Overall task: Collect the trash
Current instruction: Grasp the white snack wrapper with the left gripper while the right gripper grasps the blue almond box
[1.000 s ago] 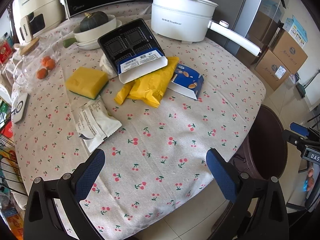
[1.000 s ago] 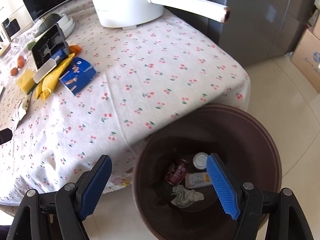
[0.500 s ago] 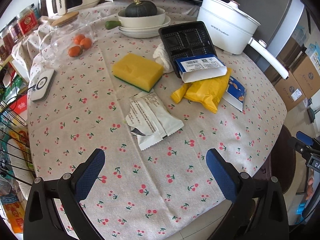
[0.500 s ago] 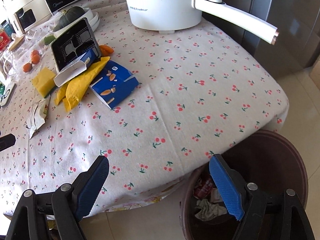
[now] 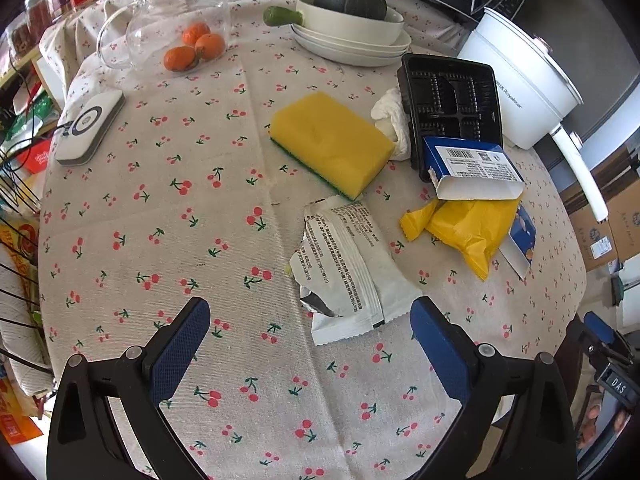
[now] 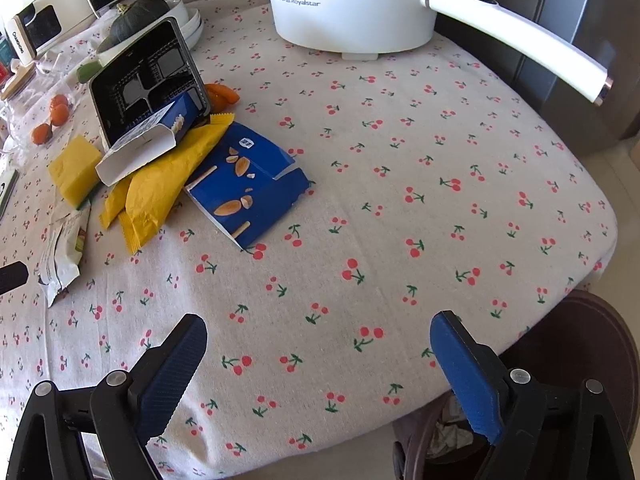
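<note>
Trash lies on the cherry-print tablecloth: a torn white wrapper (image 5: pixel 346 268), a yellow wrapper (image 5: pixel 472 230), a flattened blue snack box (image 6: pixel 248 190), a blue-and-white carton (image 5: pixel 472 168) leaning on a black plastic tray (image 5: pixel 452 104), and a crumpled white tissue (image 5: pixel 394 118). My left gripper (image 5: pixel 310 324) is open and empty, just short of the white wrapper. My right gripper (image 6: pixel 318 344) is open and empty over the table's near edge. The brown trash bin (image 6: pixel 592 360) stands below at the lower right, with trash inside.
A yellow sponge (image 5: pixel 332 142), a white electric pot (image 6: pixel 352 0) with a long handle, a bowl with a squash (image 5: pixel 350 8), a glass jar with oranges (image 5: pixel 192 46) and a white charger pad (image 5: pixel 90 126) share the table. Cardboard boxes (image 5: pixel 600 232) stand beyond it.
My left gripper has swung left and closer to the white wrapper. My right gripper has risen from above the bin to over the table edge. Both stay open.
</note>
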Motion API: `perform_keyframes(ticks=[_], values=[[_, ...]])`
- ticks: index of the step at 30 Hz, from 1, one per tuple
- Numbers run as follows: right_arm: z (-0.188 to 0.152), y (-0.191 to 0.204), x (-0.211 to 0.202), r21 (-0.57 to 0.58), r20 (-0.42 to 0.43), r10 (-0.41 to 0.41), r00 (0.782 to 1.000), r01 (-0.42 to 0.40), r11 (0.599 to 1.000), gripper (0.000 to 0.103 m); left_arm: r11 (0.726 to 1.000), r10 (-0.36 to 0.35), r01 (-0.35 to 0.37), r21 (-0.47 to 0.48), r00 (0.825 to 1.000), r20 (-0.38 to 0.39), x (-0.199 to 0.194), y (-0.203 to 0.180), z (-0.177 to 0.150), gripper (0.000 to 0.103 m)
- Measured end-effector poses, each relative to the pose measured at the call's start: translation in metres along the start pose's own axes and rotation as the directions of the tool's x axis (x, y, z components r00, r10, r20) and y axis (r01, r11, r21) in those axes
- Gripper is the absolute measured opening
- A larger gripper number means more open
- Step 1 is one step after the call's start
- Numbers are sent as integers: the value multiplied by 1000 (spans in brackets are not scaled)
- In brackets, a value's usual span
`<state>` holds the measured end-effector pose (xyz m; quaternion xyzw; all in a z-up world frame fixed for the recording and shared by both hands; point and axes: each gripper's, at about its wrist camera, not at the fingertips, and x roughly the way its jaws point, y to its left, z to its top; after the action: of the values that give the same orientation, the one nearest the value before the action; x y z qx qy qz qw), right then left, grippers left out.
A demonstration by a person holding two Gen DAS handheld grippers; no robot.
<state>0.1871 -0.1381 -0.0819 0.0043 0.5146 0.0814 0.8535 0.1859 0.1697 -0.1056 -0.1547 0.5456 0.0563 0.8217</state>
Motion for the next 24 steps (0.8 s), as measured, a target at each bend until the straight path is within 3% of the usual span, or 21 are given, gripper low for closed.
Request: perform_keyframes(ticks=[6, 11, 14, 16, 19, 24], values=[[5, 7, 11, 12, -13, 5, 1000, -5, 1000, 94, 993, -52, 49, -109, 998, -31, 25, -9, 4, 91], [10, 6, 14, 40, -4, 13, 1000, -13, 999, 94, 992, 6, -10, -127, 1000, -30, 34, -14, 3, 77], [16, 6, 20, 43, -12, 27, 1000, -26, 999, 94, 993, 8, -10, -114, 1000, -19, 33, -13, 2, 66], [23, 6, 29, 69, -40, 79, 996, -76, 995, 94, 995, -13, 10, -101, 1000, -26, 32, -10, 2, 52], [36, 6, 44, 95, -62, 175, 983, -169, 981, 94, 995, -39, 36, -89, 999, -38, 27, -4, -1, 46], [50, 31, 60, -140, -38, 83, 996, -87, 986, 94, 994, -64, 60, -86, 997, -47, 21, 4, -1, 44]])
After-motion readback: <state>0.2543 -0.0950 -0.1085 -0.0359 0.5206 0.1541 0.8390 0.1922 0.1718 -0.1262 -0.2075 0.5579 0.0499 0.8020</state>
